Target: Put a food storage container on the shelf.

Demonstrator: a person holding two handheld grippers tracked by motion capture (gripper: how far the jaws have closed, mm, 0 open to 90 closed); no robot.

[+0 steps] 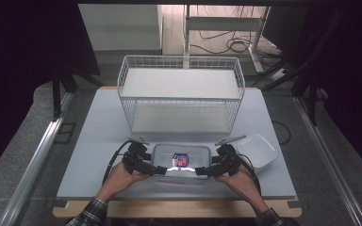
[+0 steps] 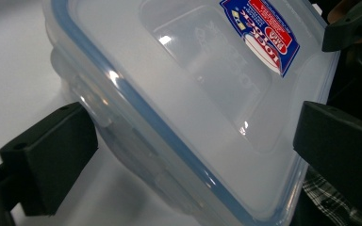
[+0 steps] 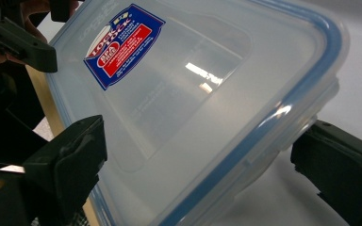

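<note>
A clear plastic food container [image 1: 188,153] with a blue-sealed lid and a red and blue label [image 1: 181,160] sits near the table's front edge. My left gripper [image 1: 159,169] meets its front left corner and my right gripper [image 1: 201,171] its front right corner. In the left gripper view the container [image 2: 184,94] lies tilted between the two black jaws of the left gripper [image 2: 198,141], which touch its sides. The right gripper view shows the container [image 3: 193,94] the same way, inside the jaws of the right gripper [image 3: 198,160]. The other gripper's jaw shows at each view's top corner.
A white wire basket shelf [image 1: 181,96] stands behind the container at mid table. A second clear tub without a lid [image 1: 257,149] rests to the right, close to my right hand. The grey table [image 1: 99,141] has bare room on the left.
</note>
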